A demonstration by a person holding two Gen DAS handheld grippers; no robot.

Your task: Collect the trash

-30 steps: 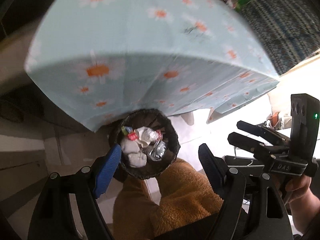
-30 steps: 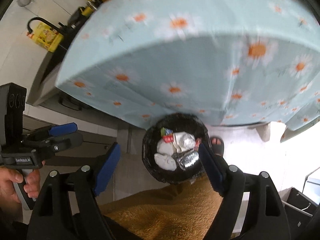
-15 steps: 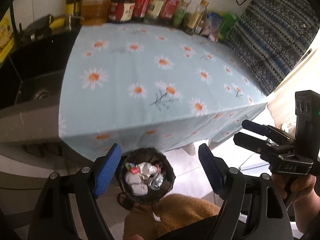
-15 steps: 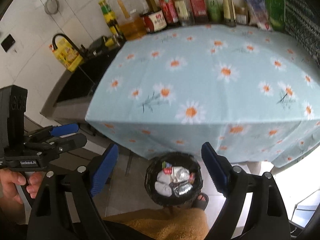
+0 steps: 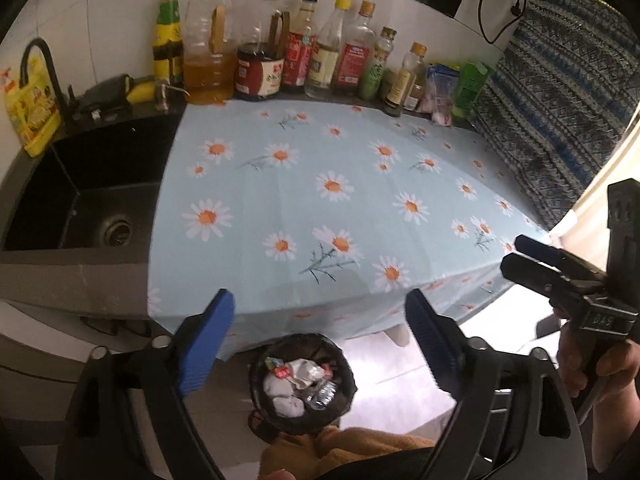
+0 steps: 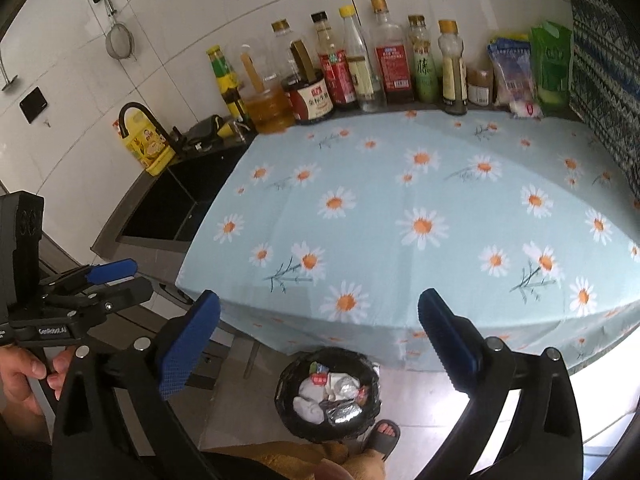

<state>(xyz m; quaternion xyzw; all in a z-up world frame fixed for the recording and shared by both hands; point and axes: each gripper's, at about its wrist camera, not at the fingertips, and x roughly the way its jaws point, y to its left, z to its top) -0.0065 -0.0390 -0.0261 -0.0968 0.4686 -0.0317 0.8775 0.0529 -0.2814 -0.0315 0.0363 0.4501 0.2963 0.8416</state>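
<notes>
Covering most of both views, a daisy-print tablecloth (image 5: 340, 200) spread flat over the counter, bare of any litter, its front edge hanging down over the floor, so apparently nothing left up there to gather. To the left, a black sink (image 5: 80, 196) sunk into the counter, tap arched over it. Along the tiled back wall, a row of sauce and oil bottles (image 6: 340, 76) pushed well clear of the working surface, likely to keep it free. On the floor just in front of the cloth's hanging edge, a small bin with a black liner (image 5: 303, 384), set beside a sandalled foot within easy reach for dropping; inside it the trash (image 6: 332, 394), crumpled white paper, foil and small wrappers lying loose near the top. Left gripper (image 5: 320, 344) tilted down toward the bin, jaws just widened and standing far apart, nothing between the blue pads. Right gripper (image 6: 320, 340) likewise angled down over the bin, jaws just spread nearly as wide as possible, empty too. Judging from the clear cloth and the filled bin, collection apparently complete or nearly so, both tools held free above the bin rather than reaching for anything.
</notes>
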